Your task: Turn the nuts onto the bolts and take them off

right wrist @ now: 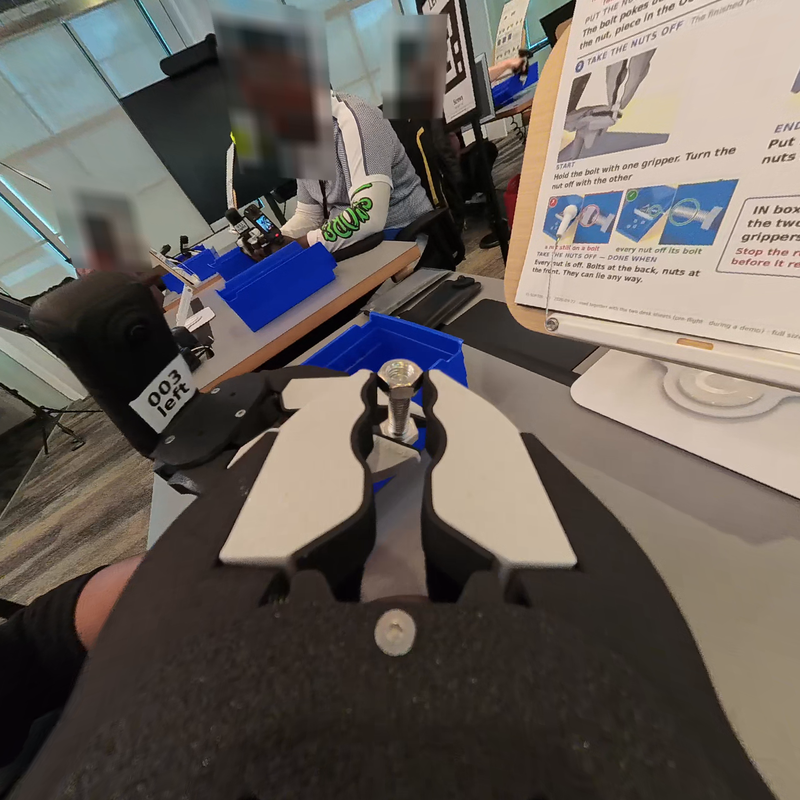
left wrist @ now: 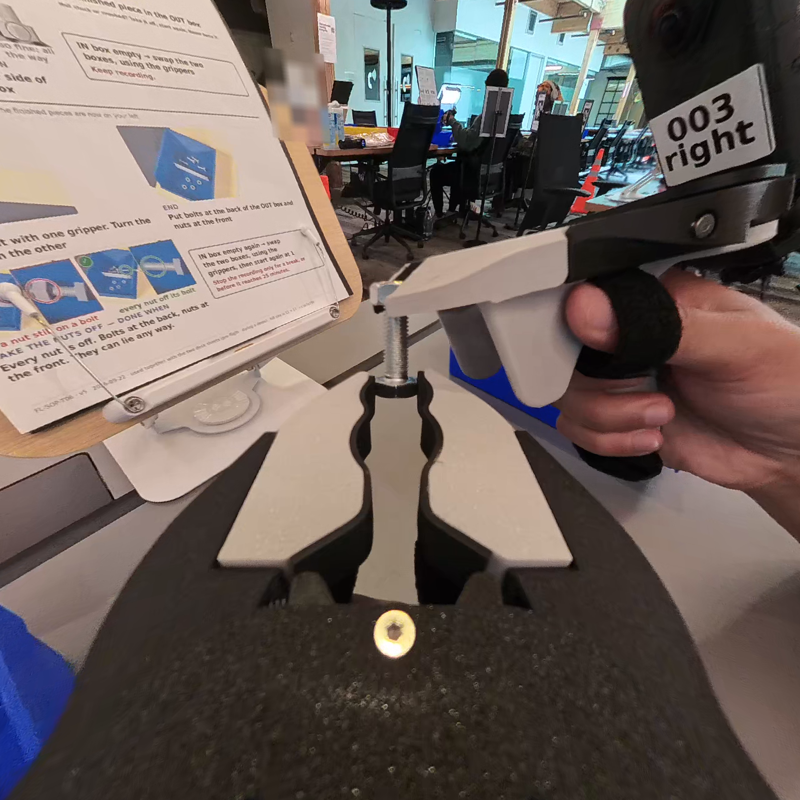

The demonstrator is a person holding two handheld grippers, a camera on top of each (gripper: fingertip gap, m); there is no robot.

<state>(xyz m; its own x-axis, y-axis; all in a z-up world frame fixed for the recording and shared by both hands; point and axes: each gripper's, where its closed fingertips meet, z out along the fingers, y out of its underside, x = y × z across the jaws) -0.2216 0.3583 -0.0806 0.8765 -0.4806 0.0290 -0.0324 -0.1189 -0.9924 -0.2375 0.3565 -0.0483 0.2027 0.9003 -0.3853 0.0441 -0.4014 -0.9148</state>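
Left gripper: my left gripper [left wrist: 396,389] is pinching narrow on the hex head of the bolt [left wrist: 396,346]; the shank is pointing to 12 o'clock from the tips in the left wrist view.
Right gripper: my right gripper [right wrist: 399,383] is reaching in from 3 o'clock in that view and is clamping narrow on the nut [right wrist: 399,373] at the far end of the shank.
Bolt place: I am holding it in the air between the two grippers, above the desk, with the blue bin [right wrist: 433,346] lying behind it at 12 o'clock in the right wrist view.
Nut place: it is sitting at the thread's tip, by my judgement only a few turns on or nearly off.
Handling: both are looking like plain steel, so I am expecting them to be stiff, light, smooth and slippery, not fragile.
Where to hold: I am gripping flats, not thread; pads on opposite hex faces should be stopping any roll.
Risk: the nut is small, so once it leaves the thread I am expecting it to tip and drop unless squeezed squarely.
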